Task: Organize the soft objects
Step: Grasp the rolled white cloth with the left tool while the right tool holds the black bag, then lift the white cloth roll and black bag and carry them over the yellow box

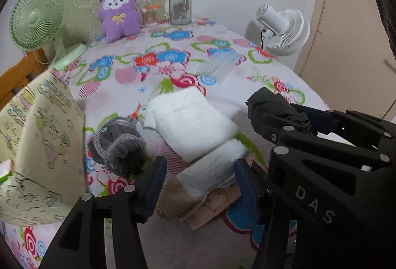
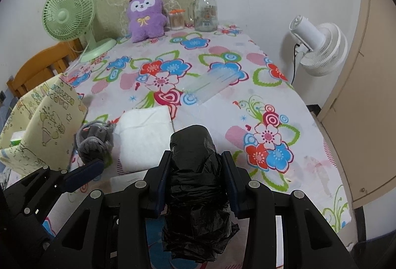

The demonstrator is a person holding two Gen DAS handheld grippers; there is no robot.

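My left gripper (image 1: 199, 184) stands open low over the floral tablecloth (image 1: 158, 66). A white-and-beige folded cloth (image 1: 208, 175) lies between its fingers, and the pads are clear of it. Just beyond lie a folded white towel (image 1: 190, 123) and a bundle of grey rolled socks (image 1: 118, 145). My right gripper (image 2: 197, 157) is shut on a black plastic-wrapped roll (image 2: 198, 170), held above the table's near edge. It also shows at the right of the left wrist view, the black roll (image 1: 269, 108) pointing left. The towel (image 2: 143, 135) and socks (image 2: 95, 142) lie to its left.
A pale yellow fabric bin (image 1: 42, 145) stands at the left edge. At the back are a purple plush (image 1: 118, 14), a glass jar (image 1: 180, 6) and a green fan (image 1: 37, 14). A clear plastic packet (image 1: 220, 66) lies mid-table. A white fan (image 1: 284, 31) stands off the right side.
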